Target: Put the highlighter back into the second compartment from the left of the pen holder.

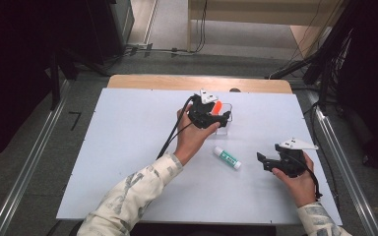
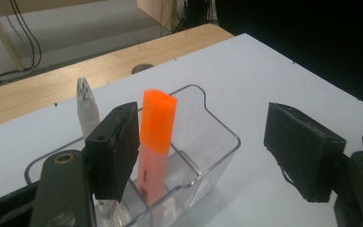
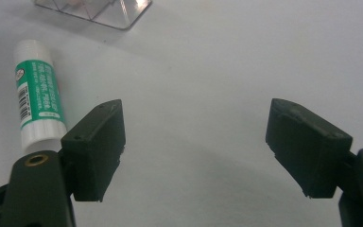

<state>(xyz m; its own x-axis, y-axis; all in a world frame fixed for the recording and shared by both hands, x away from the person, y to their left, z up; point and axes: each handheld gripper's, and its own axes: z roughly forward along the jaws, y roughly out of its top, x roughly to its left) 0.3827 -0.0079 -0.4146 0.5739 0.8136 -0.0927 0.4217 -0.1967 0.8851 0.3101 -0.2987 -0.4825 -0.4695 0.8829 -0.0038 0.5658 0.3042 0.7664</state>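
Orange highlighter [image 2: 157,142] upright in clear organizer [image 2: 220,142] at counter's [image 1: 128,147] far middle — left tool [image 2: 208,146] spread wide around it, released. Silver-tipped pen [image 2: 87,106] alongside. Glue stick [image 3: 37,94] lying loose nearby — right tool [image 3: 194,146] also spread, empty, beside it. Best lifted straight up, clear of cap, before retreating.

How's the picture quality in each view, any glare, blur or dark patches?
High view: even light on the white table, surroundings nearly black, slightly soft. Left gripper view: orange highlighter fairly sharp, faint reflections on the clear plastic organizer, upper right corner black. Right gripper view: glue stick label soft, and a soft shadow lies beside it.
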